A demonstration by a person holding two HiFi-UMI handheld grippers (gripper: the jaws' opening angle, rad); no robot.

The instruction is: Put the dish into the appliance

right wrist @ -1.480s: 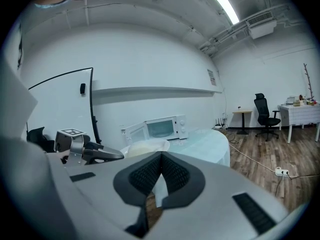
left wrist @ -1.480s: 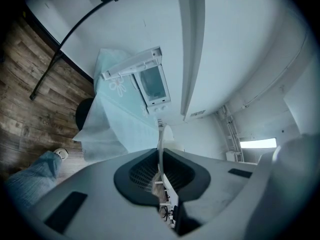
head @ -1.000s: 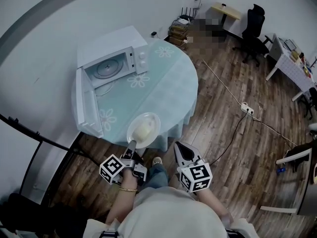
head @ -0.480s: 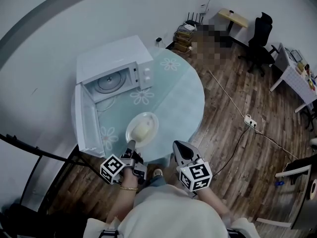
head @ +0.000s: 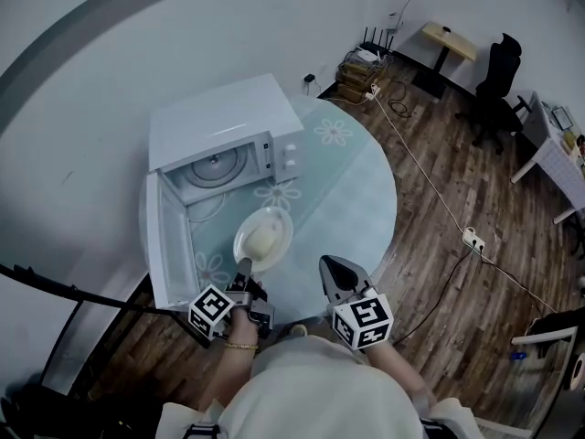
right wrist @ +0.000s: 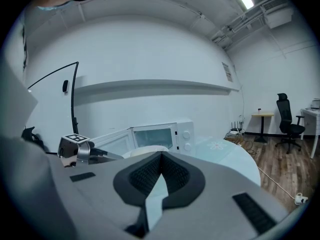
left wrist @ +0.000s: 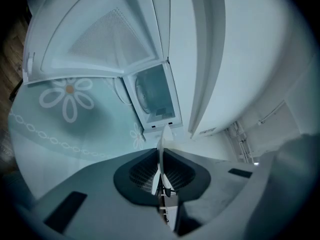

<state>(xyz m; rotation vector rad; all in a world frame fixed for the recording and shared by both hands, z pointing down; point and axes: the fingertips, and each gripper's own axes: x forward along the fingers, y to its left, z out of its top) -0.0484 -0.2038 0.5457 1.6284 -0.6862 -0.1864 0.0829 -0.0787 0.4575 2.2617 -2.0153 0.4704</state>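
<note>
Left of the microwave point(head: 224, 140) mouth its door point(head: 164, 236) swings wide. The left claw point(head: 243, 265) pinches the dish point(head: 263, 239) rim just before that mouth, over the bench point(head: 356, 190). It is best slid in level and centred. The right claw point(head: 331, 265) is pressed together, empty.

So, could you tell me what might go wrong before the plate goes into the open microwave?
1. The left claw pinches the plate by one rim edge only, so it could tip or slip, and the pale food lump might slide off.
2. The microwave has its open door standing close on the left of the path; the plate's rim could clip it or the opening's frame.
</note>
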